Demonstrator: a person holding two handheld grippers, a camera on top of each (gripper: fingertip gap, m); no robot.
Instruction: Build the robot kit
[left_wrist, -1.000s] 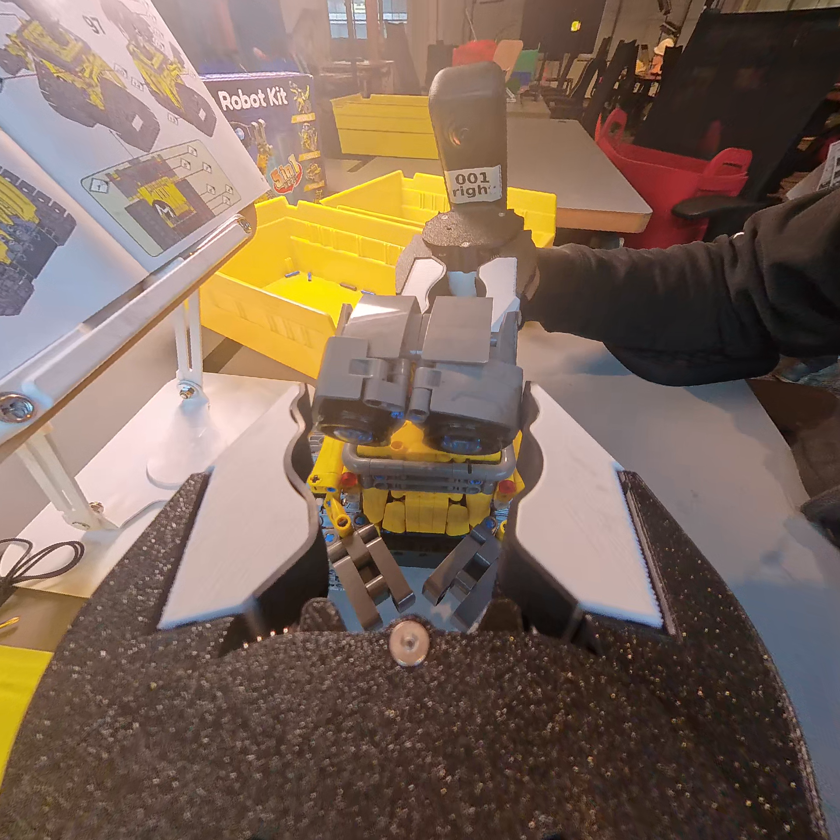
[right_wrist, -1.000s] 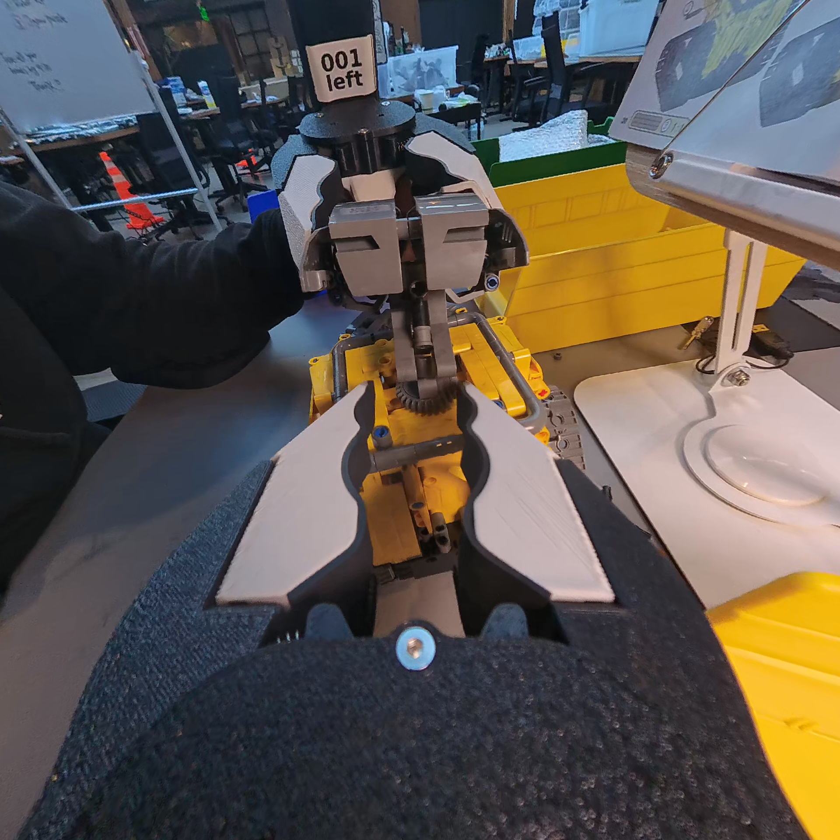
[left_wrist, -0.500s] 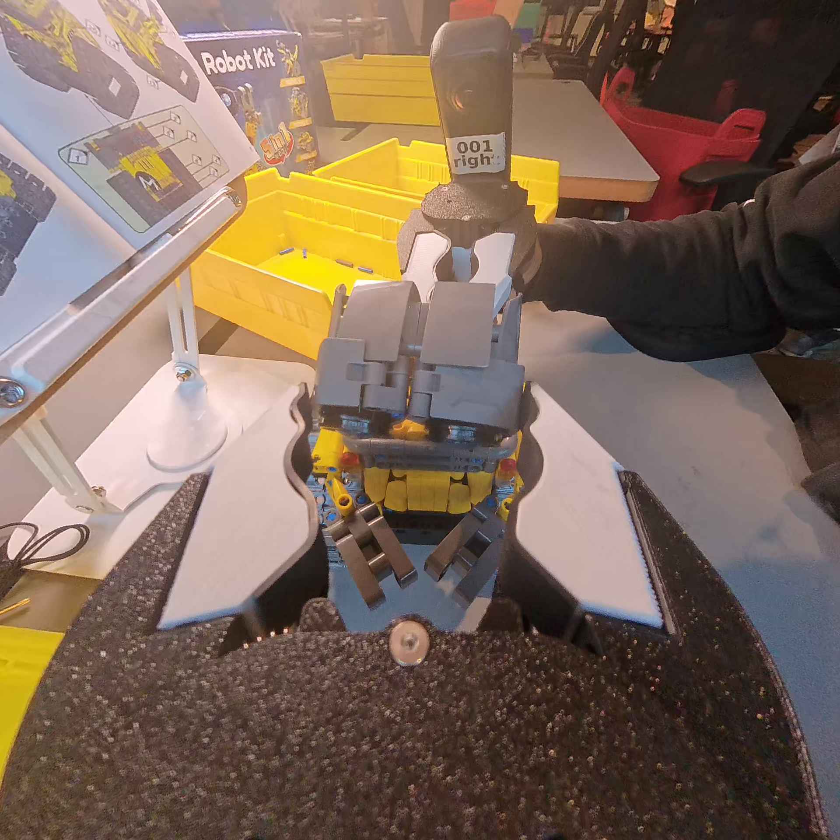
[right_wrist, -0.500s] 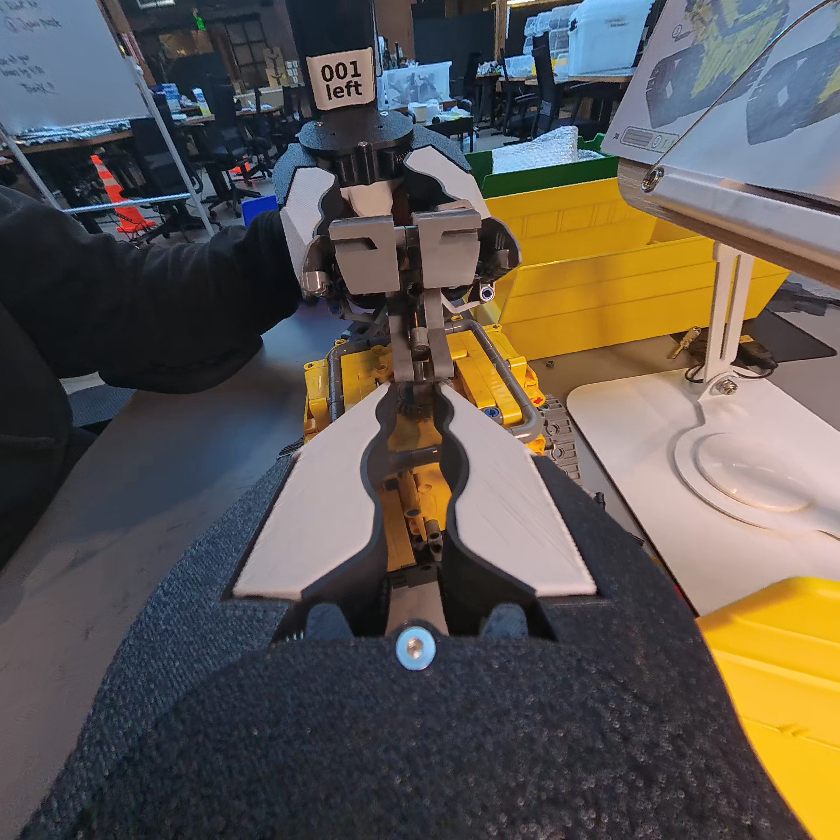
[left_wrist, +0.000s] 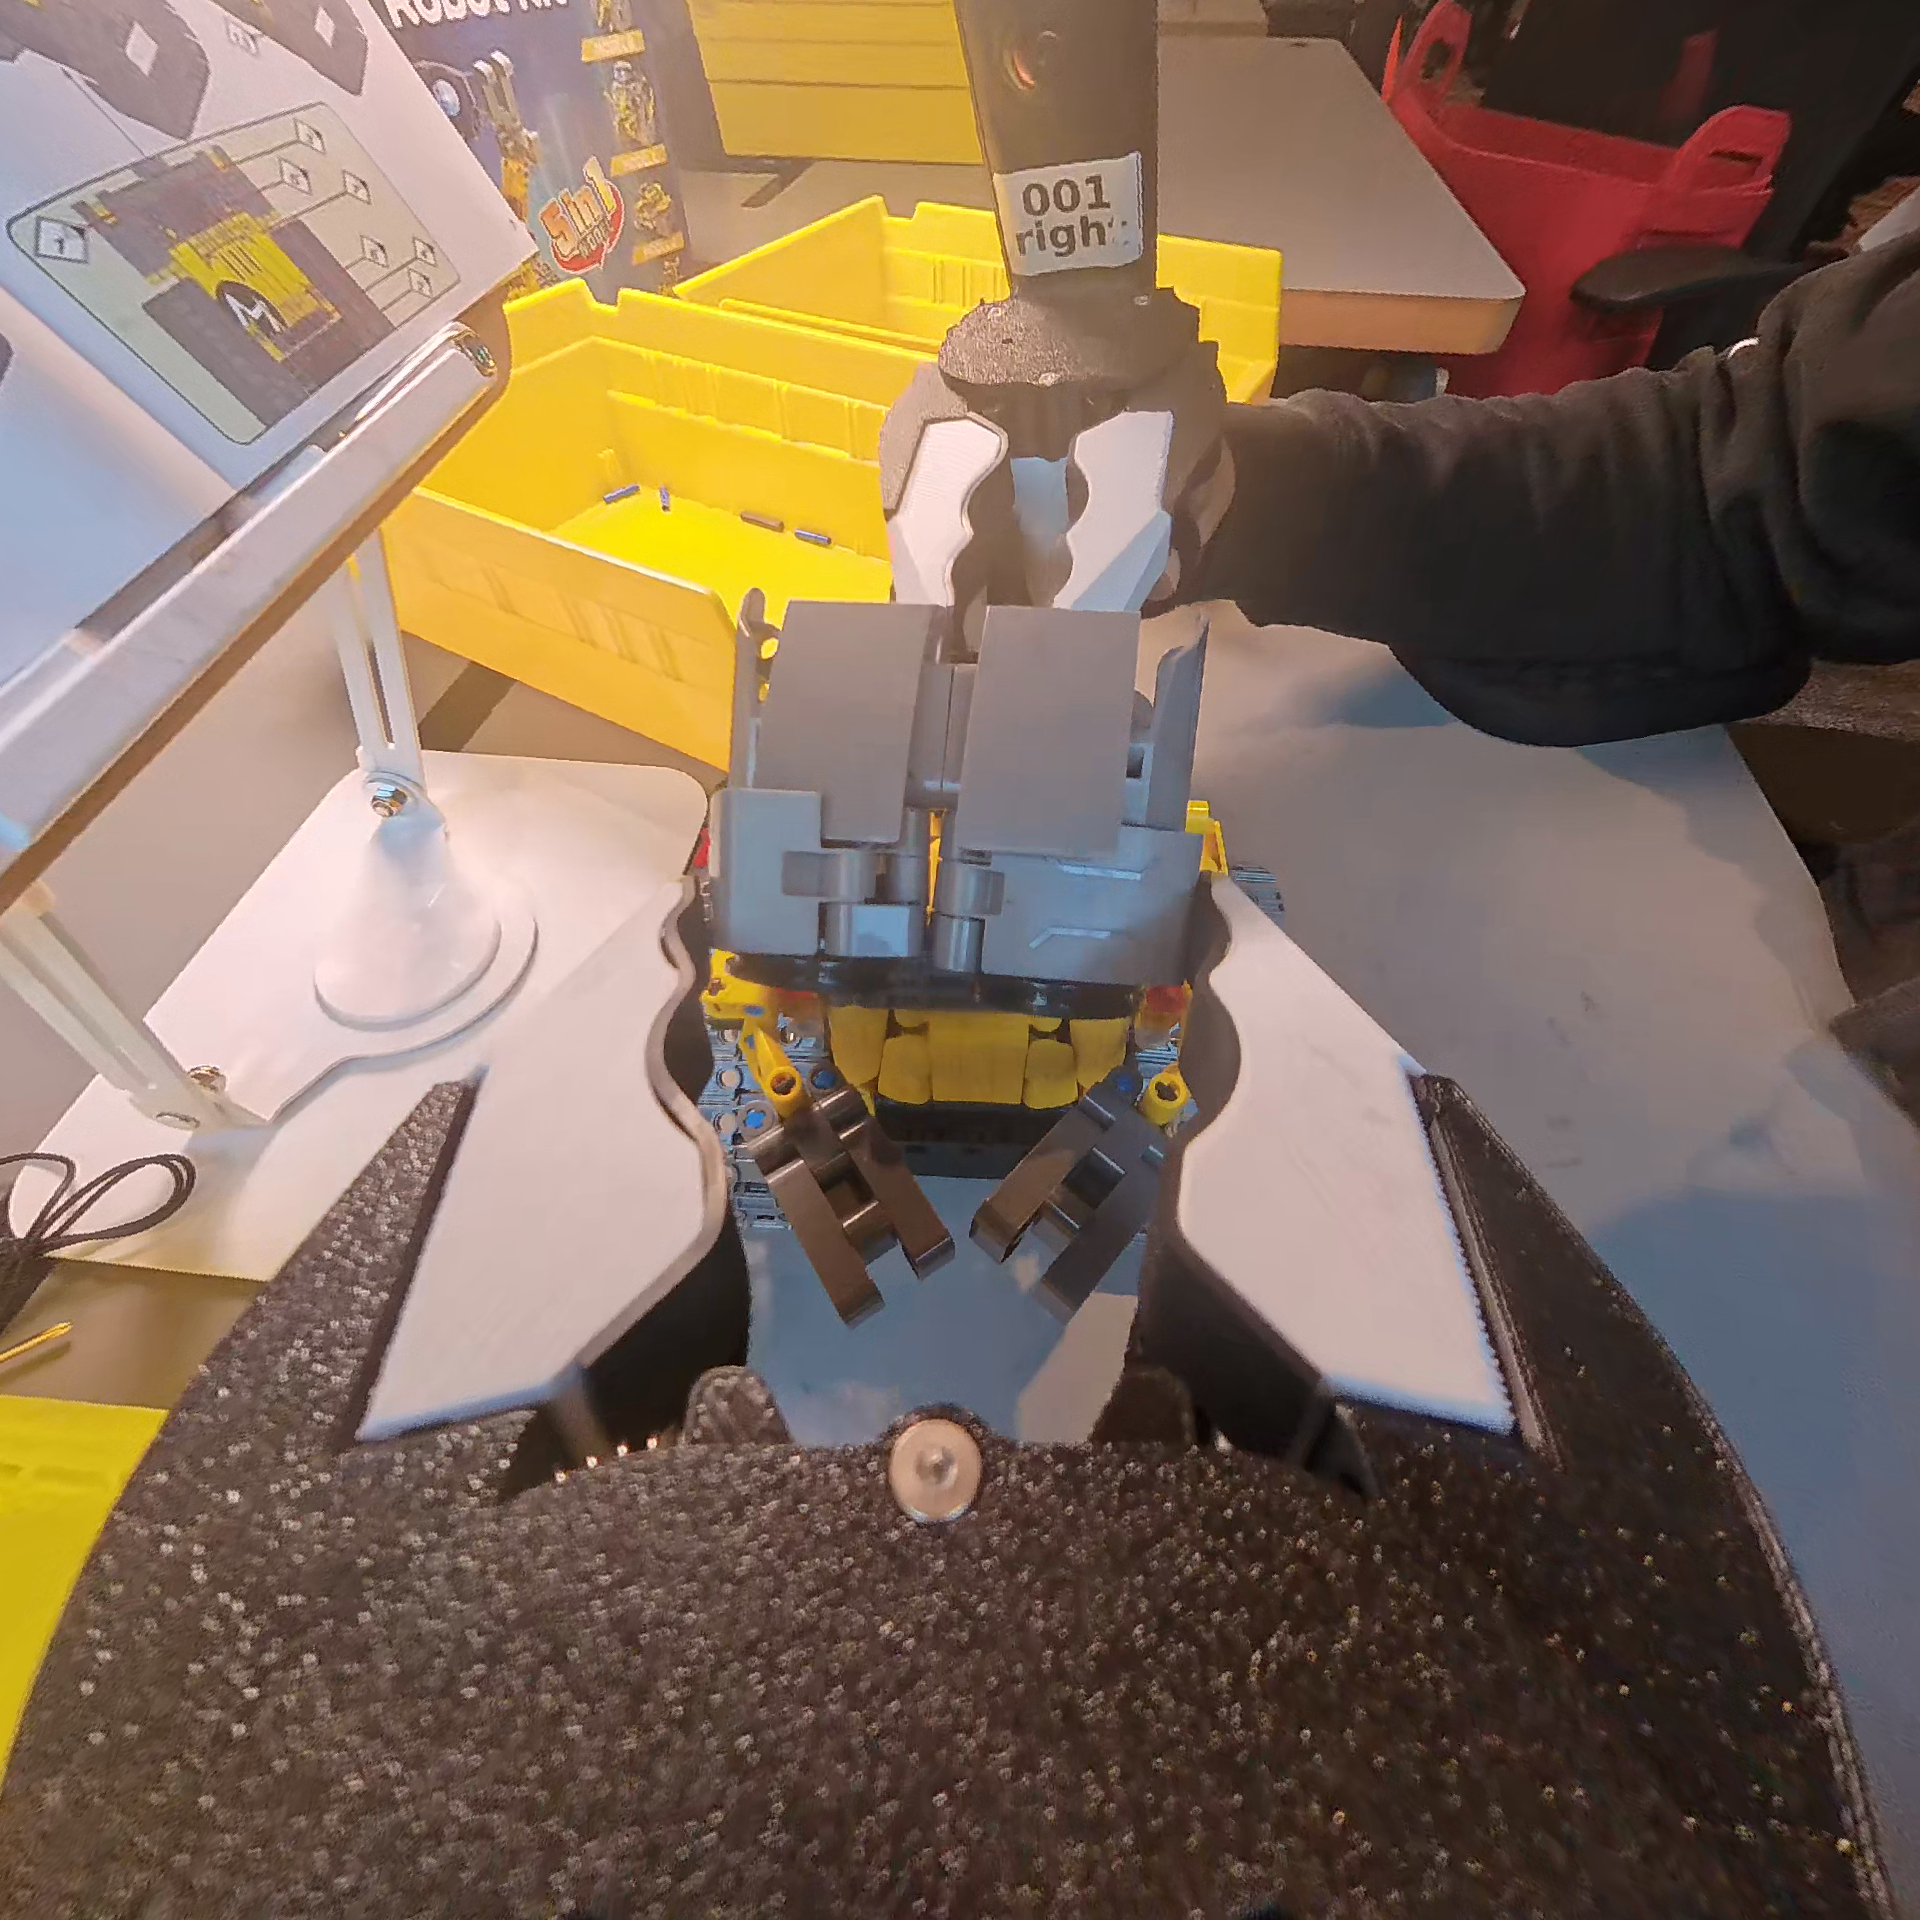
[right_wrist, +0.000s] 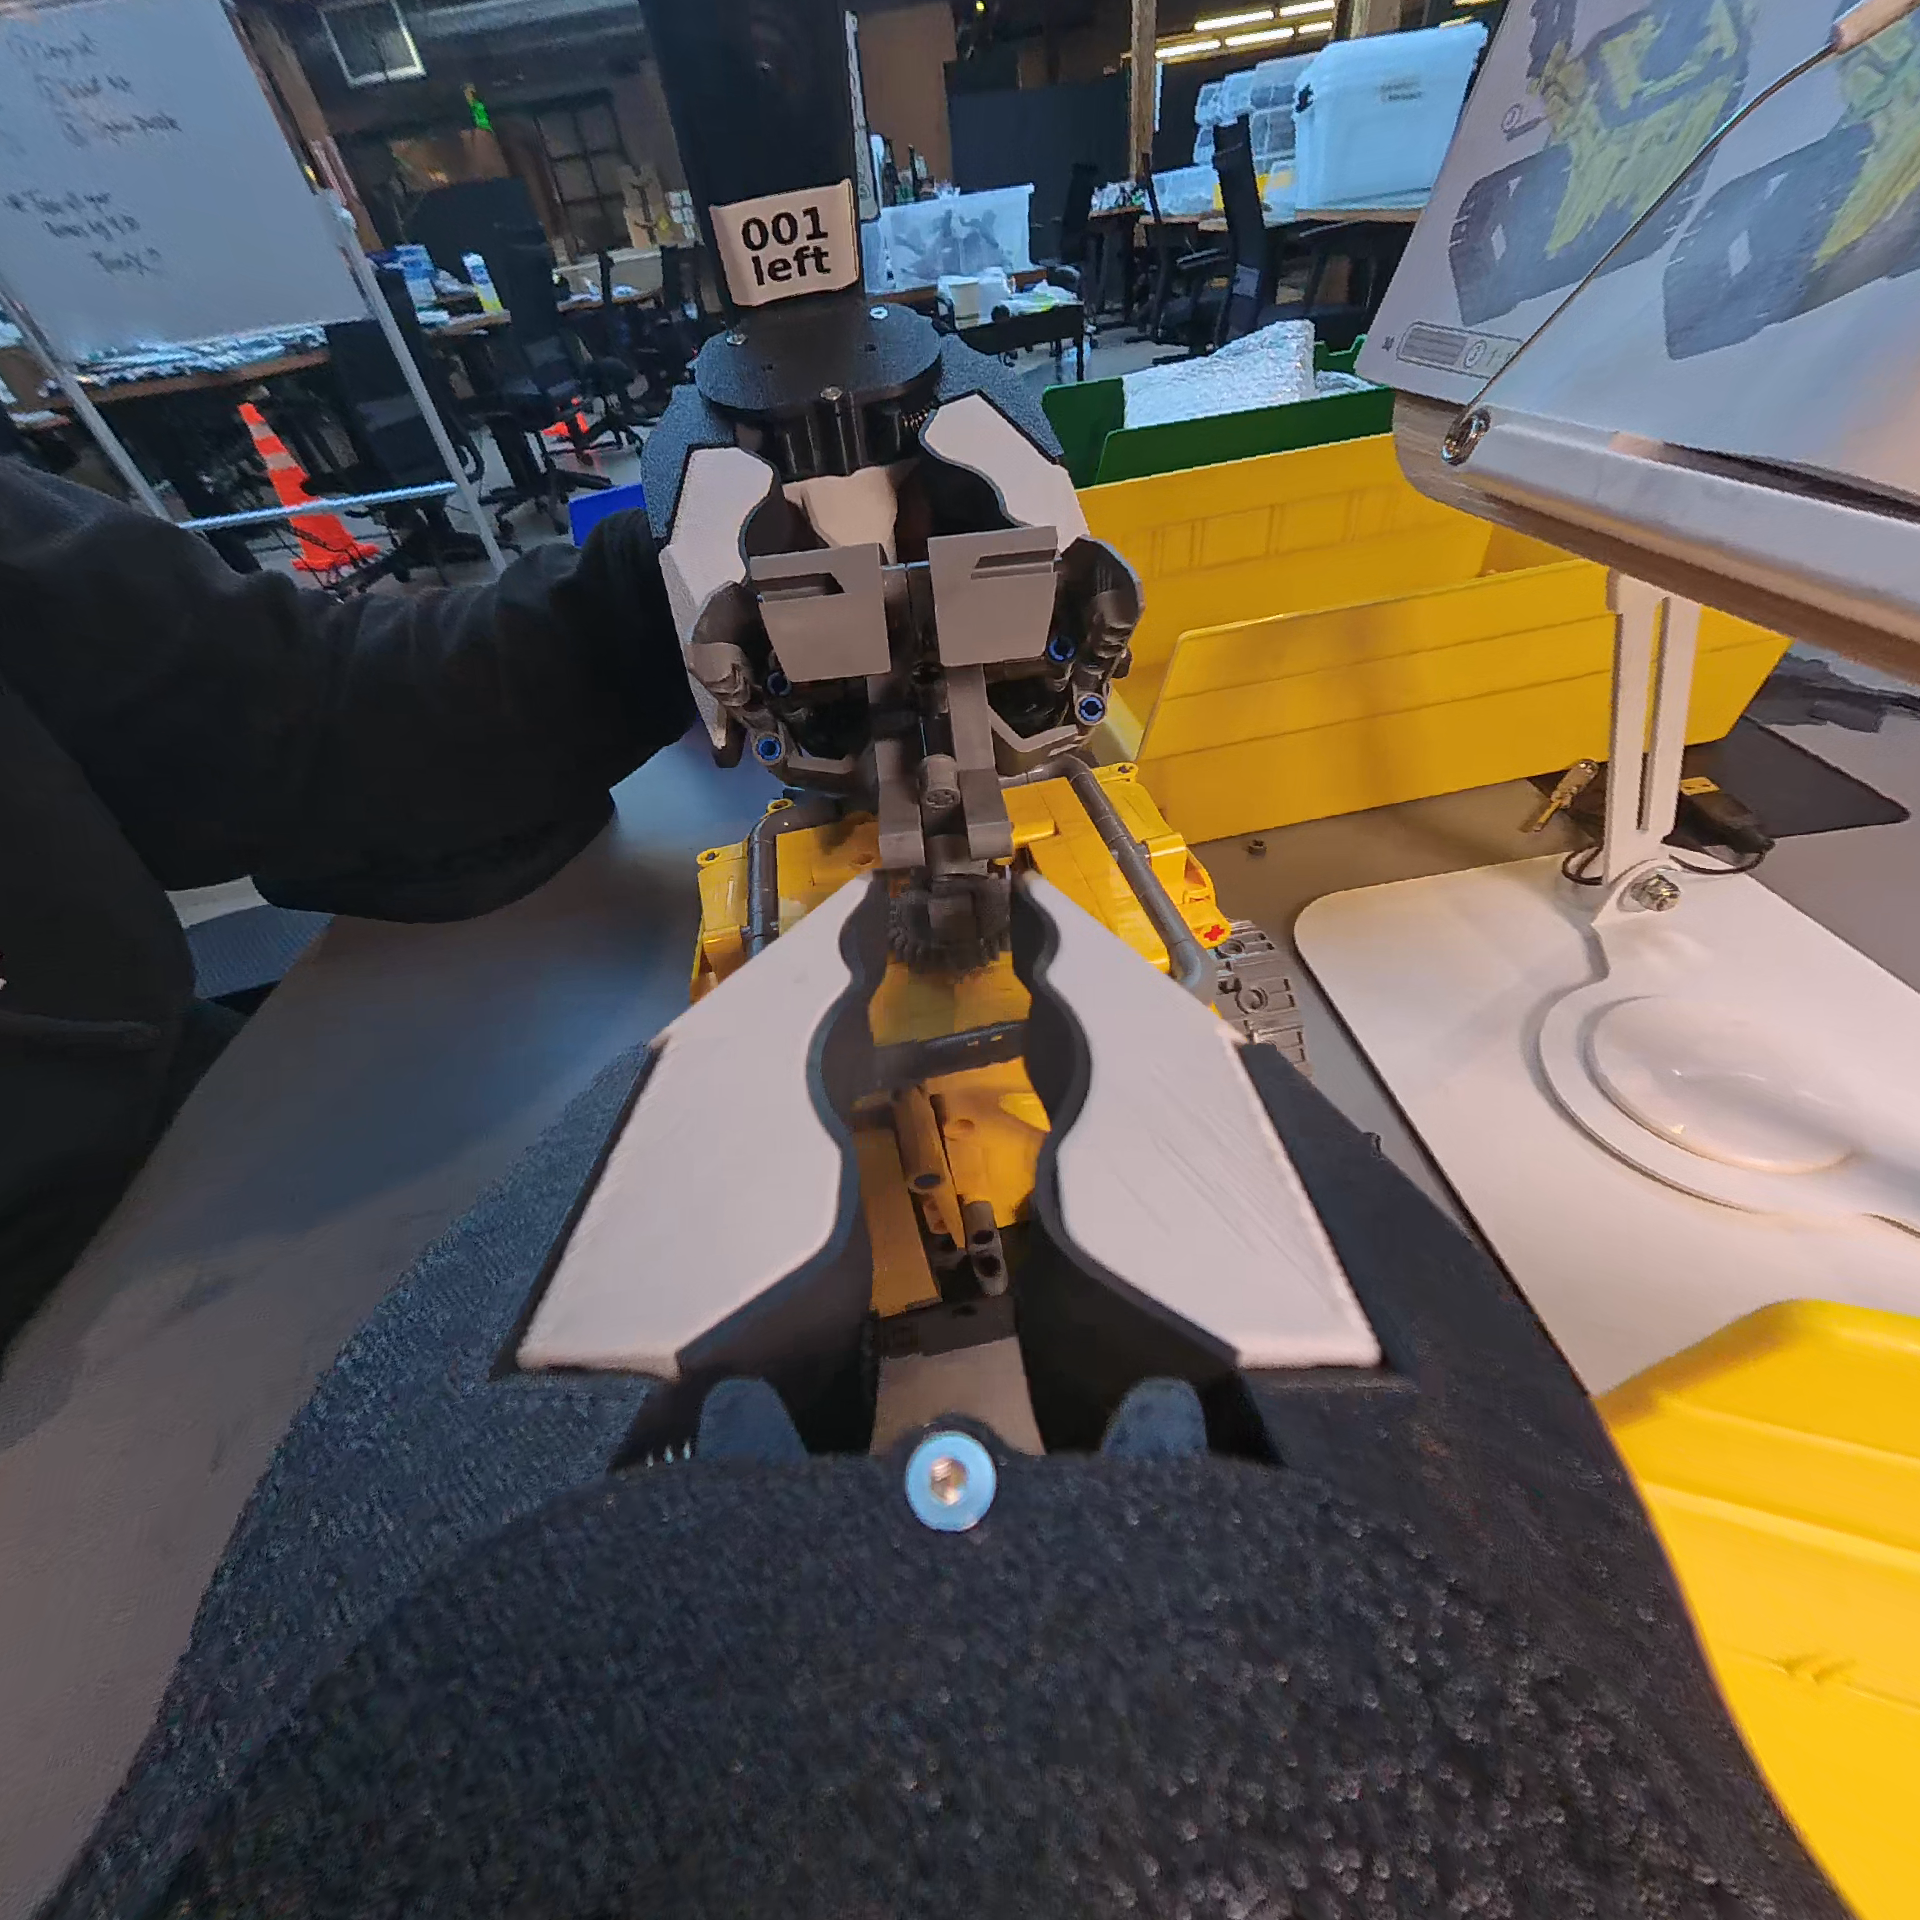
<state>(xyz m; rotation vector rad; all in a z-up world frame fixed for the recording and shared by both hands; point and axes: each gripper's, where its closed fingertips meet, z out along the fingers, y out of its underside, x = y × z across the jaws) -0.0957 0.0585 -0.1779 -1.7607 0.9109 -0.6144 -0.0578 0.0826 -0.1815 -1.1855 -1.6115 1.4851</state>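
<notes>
A yellow and grey brick-built robot model (left_wrist: 966, 1060) stands on the grey table (left_wrist: 1558, 1091). My left gripper (left_wrist: 951, 925) is shut on its grey head (left_wrist: 935, 790), one fingertip on each side, and the head tips forward so its top faces the camera. The right wrist view shows those white fingers (right_wrist: 717, 551) around the head (right_wrist: 904, 613). My right gripper (right_wrist: 948, 899) is shut on the grey neck and gear (right_wrist: 940, 930) at the back of the yellow body (right_wrist: 935, 1122). It shows behind the head in the left wrist view (left_wrist: 1023, 582).
Yellow parts bins (left_wrist: 644, 540) stand behind the model, and another yellow bin (right_wrist: 1787, 1558) is near the right gripper. An instruction sheet on a stand (left_wrist: 208, 343) with a white base (left_wrist: 416, 914) is beside the model. A person's black sleeves (left_wrist: 1558, 561) reach in. The tips of one gripper are about 6 cm away from the tips of the other.
The right gripper's fingers have closed in on the neck and gear. The head has tipped forward in the left gripper, so its eyes no longer show and its top faces the camera.
</notes>
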